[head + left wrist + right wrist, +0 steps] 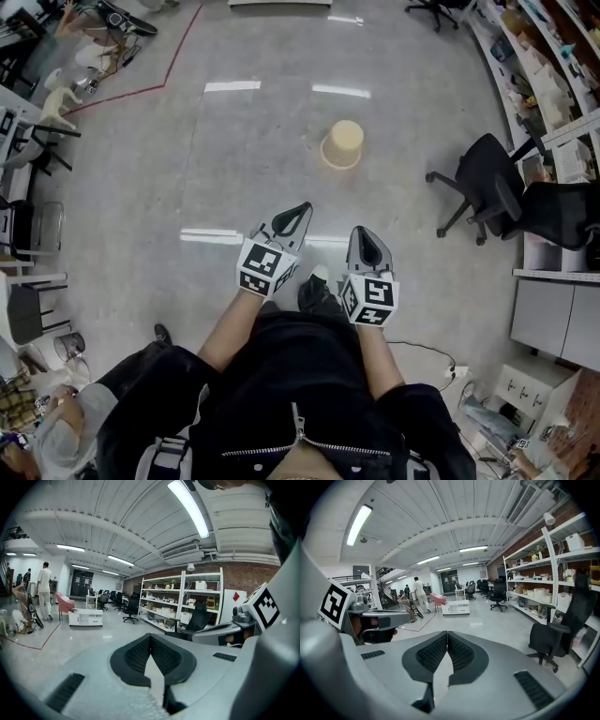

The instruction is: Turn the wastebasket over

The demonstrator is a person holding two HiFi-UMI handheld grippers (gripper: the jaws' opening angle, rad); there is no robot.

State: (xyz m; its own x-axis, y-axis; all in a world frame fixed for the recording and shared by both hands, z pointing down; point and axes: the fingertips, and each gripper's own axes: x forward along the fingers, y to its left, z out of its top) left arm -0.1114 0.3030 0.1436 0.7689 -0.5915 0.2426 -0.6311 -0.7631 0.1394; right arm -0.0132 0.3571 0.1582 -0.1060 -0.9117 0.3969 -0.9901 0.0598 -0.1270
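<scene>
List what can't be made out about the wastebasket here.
- Head view: wastebasket too small to tell which end faces up or whether it holds anything.
- Both gripper views: wastebasket not seen; the left gripper and right gripper bodies fill the lower frame.

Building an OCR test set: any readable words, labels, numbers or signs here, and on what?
No words or numbers readable.
Left marker cube, right marker cube: coded squares, no letters.
Red diamond sign on white cabinet: nothing legible.
Shelf boxes: labels too small.
</scene>
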